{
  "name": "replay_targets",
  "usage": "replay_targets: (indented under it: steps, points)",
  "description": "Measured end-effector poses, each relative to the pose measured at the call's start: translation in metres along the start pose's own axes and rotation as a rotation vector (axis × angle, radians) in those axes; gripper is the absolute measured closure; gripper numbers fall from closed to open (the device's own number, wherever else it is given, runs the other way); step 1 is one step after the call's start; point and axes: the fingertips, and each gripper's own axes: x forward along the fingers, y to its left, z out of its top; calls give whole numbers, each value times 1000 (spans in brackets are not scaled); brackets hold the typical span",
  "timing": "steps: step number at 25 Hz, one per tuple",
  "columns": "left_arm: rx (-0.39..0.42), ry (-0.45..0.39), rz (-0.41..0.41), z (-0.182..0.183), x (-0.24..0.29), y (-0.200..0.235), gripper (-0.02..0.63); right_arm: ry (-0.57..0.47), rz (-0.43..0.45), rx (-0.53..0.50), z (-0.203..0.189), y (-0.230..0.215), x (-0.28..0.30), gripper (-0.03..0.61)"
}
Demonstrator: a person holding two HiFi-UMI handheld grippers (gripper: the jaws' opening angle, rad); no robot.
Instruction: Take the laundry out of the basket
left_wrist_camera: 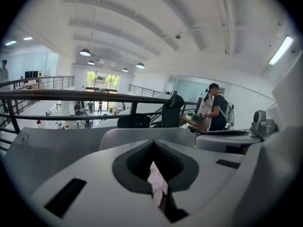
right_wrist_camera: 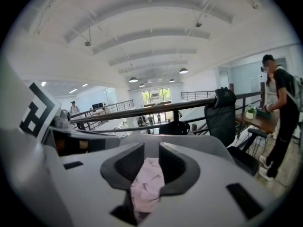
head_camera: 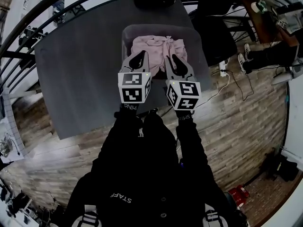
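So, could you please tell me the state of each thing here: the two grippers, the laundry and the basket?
Left gripper: shut, pinching the pink laundry.
Right gripper: jaws slightly apart, laundry loose between them.
Laundry: crumpled, lying in the basket.
Basket: upright on the table, not emptied.

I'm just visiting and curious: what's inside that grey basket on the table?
Crumpled pink laundry fills the grey basket. Anything beneath it, and the basket's floor, is hidden by the cloth.
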Motion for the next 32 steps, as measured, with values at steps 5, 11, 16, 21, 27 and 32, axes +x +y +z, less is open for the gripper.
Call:
replay_targets:
  steps: [5,11,16,21,27,32]
  points:
    - [-14,82,16,-6,35,11,614,66,19,-5,-6,-15,39,457]
    - [-30,165,27,-19,66,20,614,170,73,-20,-25,-28,78,414]
    - [-53,240,20,-32,88,23,614,260,109,-18,-43,-39,106,354]
    - [-73,273,46,-45,102,30,614,358,154,-23,-68,-45,130,303]
    - [-85,304,54,-61,108,39,614,490,192,-116,-107,-51,159,205]
    - [-100,347,63,-77,120,43,614,569,206,-155,-133,-63,172,138]
